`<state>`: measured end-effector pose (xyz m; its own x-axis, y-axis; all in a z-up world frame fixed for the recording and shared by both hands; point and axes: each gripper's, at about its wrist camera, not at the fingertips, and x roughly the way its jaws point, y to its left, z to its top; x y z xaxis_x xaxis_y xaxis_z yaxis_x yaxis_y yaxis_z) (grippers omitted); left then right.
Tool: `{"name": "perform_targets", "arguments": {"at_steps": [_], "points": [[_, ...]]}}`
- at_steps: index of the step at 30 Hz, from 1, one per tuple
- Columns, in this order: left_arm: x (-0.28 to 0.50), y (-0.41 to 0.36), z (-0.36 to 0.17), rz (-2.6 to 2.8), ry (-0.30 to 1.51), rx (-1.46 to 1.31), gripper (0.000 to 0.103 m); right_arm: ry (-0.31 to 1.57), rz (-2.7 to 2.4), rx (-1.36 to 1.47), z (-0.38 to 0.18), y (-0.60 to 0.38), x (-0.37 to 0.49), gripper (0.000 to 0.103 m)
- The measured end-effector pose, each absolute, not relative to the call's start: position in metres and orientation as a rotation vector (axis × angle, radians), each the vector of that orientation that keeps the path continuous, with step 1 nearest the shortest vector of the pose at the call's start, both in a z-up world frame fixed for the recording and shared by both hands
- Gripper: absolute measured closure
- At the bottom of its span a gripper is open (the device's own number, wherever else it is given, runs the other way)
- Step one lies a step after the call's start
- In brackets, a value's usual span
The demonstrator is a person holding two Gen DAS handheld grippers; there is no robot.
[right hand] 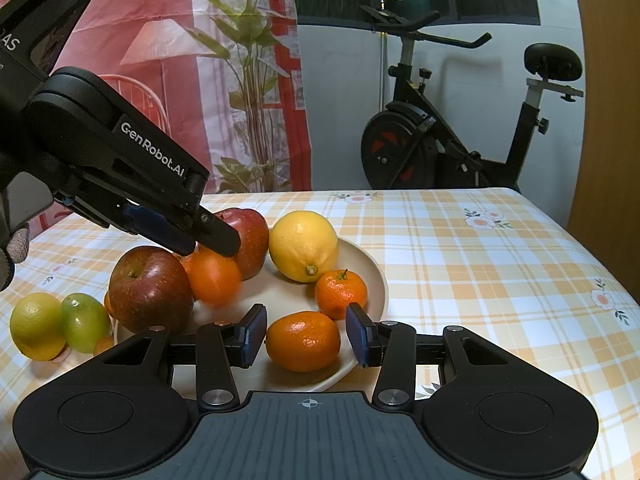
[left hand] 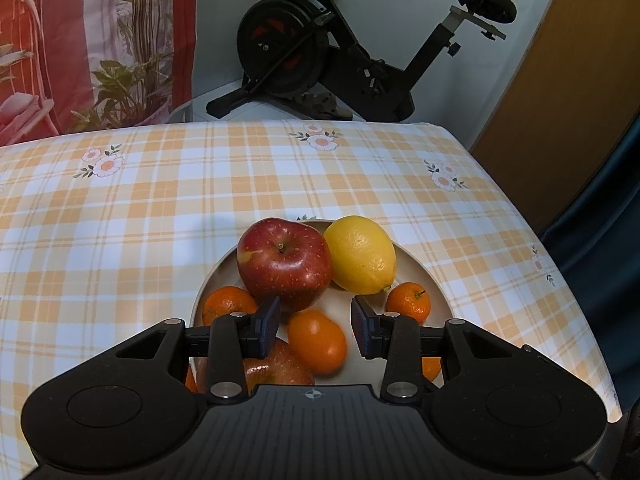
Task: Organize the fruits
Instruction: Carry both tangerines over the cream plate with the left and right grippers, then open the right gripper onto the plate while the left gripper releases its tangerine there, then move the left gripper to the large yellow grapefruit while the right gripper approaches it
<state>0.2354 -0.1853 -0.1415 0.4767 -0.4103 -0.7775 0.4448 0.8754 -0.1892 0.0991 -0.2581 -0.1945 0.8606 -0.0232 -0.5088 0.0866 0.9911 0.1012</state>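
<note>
A cream plate (right hand: pixel 376 276) holds two red apples (right hand: pixel 150 288) (left hand: pixel 284 262), a lemon (right hand: pixel 303 246), a stemmed mandarin (right hand: pixel 341 292) and other oranges. My right gripper (right hand: pixel 307 334) is low over the plate's near side with an oval orange (right hand: pixel 303 340) between its pads. The orange lies on the plate and a sliver of gap shows on its right side. My left gripper (right hand: pixel 208 240) reaches in from the left, tips just above another orange (right hand: pixel 214 276). In the left wrist view that orange (left hand: pixel 316 340) shows in the gap of the left gripper (left hand: pixel 316 320), untouched.
Left of the plate on the checked tablecloth (right hand: pixel 480 280) lie a yellow lemon (right hand: pixel 36 324), a green lime (right hand: pixel 84 320) and a small orange piece (right hand: pixel 103 344). An exercise bike (right hand: pixel 460 148) stands behind the table. The cloth runs bare to the right edge.
</note>
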Motion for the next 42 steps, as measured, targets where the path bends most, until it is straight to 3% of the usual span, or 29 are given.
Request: {"name": "perform_targets", "arguments": {"at_steps": [16,42], "points": [[0.221,-0.164,-0.123,-0.509,0.866,0.033,0.062,0.495,-0.044,0.125,-0.191,-0.257,0.094,0.062],[0.189,-0.049,-0.107,-0.407,0.747,0.008,0.062,0.502,0.042,0.080,-0.167,-0.205,0.076,0.062]]}}
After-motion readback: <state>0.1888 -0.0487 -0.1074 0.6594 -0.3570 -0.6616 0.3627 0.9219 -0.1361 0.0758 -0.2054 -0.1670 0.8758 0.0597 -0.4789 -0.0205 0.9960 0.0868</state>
